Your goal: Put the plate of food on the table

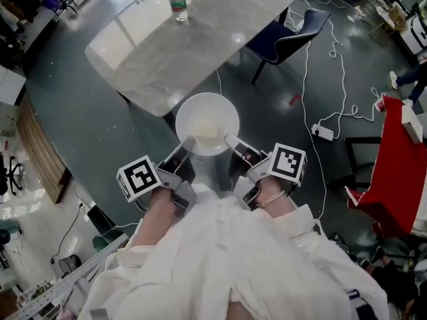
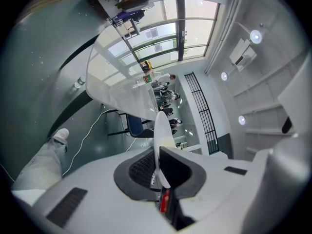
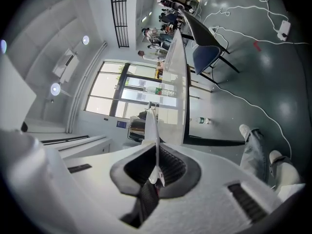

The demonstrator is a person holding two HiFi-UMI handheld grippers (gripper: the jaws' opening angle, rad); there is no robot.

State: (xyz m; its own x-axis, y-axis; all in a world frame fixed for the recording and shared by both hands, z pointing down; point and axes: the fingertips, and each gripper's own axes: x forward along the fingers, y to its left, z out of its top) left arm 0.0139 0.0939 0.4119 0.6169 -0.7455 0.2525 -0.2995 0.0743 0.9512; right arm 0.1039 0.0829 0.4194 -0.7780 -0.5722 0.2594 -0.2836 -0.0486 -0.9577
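Carrying plate [image 1: 207, 115] of food just short of table [image 1: 167, 59] edge, rim pinched in left gripper [image 1: 189, 143] and right gripper [image 1: 229, 139] (opposite sides). Next: advance over table, lower level.

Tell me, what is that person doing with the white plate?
A person is carrying a white plate with some pale food on it. They hold a gripper in each hand, and the left gripper and the right gripper each pinch the plate's rim from the near side. The plate is up in the air by the near edge of the table, not yet set down. A water bottle stands at the table's far end.
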